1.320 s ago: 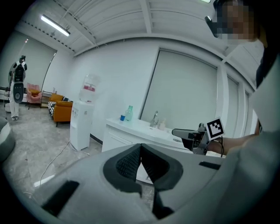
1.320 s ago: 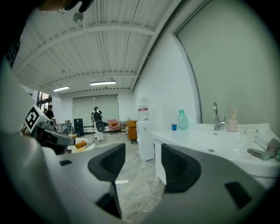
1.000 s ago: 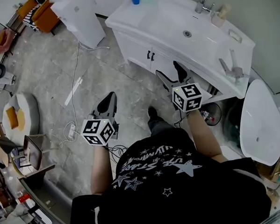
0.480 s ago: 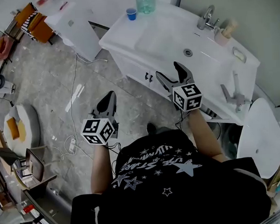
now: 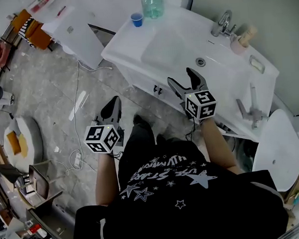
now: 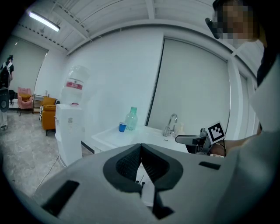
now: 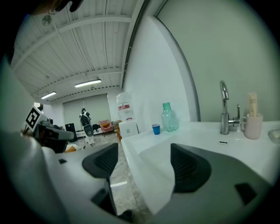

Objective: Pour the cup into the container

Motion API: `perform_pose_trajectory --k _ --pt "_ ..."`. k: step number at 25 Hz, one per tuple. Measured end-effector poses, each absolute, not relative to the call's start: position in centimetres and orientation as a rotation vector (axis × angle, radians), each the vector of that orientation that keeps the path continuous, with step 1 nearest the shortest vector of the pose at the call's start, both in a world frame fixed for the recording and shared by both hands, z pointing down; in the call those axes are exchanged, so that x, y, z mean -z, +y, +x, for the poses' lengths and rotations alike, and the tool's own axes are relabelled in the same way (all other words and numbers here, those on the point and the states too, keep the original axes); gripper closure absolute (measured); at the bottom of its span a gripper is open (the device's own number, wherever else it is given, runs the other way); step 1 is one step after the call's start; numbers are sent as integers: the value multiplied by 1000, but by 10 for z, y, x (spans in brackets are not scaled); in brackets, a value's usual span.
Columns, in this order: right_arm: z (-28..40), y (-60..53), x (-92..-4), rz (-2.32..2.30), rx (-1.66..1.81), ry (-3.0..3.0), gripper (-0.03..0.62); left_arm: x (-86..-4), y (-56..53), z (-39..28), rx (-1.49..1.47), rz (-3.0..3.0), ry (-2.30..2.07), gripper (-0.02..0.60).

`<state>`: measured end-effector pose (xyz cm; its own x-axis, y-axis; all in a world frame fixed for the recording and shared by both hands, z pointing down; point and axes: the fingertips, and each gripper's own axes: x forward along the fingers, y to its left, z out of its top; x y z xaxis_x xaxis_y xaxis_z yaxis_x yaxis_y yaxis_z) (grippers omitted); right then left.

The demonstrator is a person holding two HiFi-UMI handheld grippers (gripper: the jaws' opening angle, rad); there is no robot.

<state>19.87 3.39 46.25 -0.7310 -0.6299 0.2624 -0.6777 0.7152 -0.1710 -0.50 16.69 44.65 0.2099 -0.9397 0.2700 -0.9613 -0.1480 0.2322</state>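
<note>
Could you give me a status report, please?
Left gripper shut, empty; right gripper open, empty. Small blue cup on white sink counter beside green-tinted bottle, untouched. No obstruction seen.

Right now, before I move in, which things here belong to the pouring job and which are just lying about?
Job:
- blue cup
- green bottle beside it, likely the container
- left hand-held gripper, shut, empty
- right hand-held gripper, open, empty

Lying about:
- faucet
- pink tumbler
- soap dish
- water dispenser

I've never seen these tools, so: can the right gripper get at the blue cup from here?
Probably yes, after a stretch: the right gripper is open and empty, and only bare counter lies between it and the blue cup beside the bottle.
</note>
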Motion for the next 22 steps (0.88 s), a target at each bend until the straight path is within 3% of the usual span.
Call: perform_pose_trajectory --k 12,22 --pt "166 -46 -461 1127 -342 -2685 230 -453 65 -46 -75 2221 -1688 571" --pt "98 -132 -458 1123 -313 -2675 232 -451 -40 -100 -124 2296 -1619 571"
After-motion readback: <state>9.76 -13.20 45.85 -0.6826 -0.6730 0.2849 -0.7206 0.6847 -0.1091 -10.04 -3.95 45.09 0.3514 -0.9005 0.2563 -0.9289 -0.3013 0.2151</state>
